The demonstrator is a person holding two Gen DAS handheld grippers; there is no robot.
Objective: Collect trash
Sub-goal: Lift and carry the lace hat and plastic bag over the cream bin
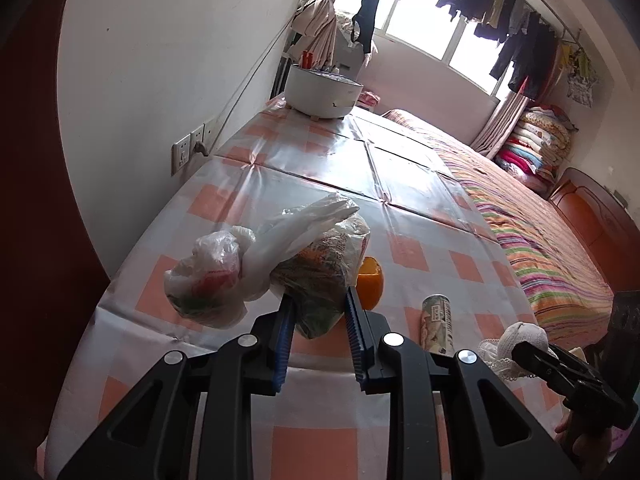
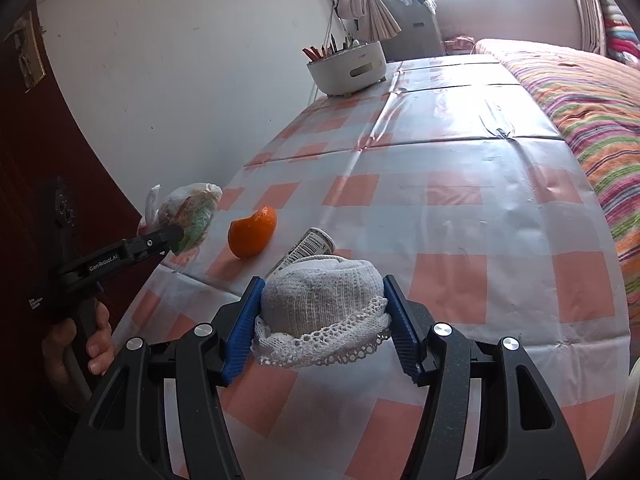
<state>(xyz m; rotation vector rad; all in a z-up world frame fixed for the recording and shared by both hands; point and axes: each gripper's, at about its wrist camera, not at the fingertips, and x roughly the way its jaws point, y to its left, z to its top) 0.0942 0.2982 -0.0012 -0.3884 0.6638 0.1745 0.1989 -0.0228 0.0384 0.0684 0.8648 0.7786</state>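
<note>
A bedroom: a long table (image 2: 460, 216) under a glossy orange-and-white checked cover runs along a white wall (image 1: 152, 64), with a bed (image 1: 532, 220) in a striped blanket on its right side and a window (image 1: 432, 12) hung with clothes at the far end. A white pot (image 2: 352, 68) holding pens or sticks stands at the table's far end.

The left wrist view alone shows the wall socket (image 1: 188, 150), the stack of folded quilts (image 1: 536, 140) and the clothes rail. In it the left gripper (image 1: 318, 300) pinches a clear plastic bag (image 1: 320, 268) of rubbish between its blue pads; a second knotted bag (image 1: 208, 280) hangs on its left side. Just right of it sit an orange peel (image 1: 370, 282) and a small can (image 1: 438, 326) lying on its side.

The right wrist view alone shows the brown door (image 2: 36, 184) at the left, the hand (image 2: 76, 344) gripping the left tool's handle, and that tool's side lettering, which reads "GenRobot.AI". The can's barcode shows here; its other print is too small to read. The right gripper (image 2: 320, 300) clamps a rolled white sock with a lace cuff (image 2: 320, 304), pads pressing both sides, near the table's near edge. The peel lies between the two grippers, the can touching or just behind the sock.
</note>
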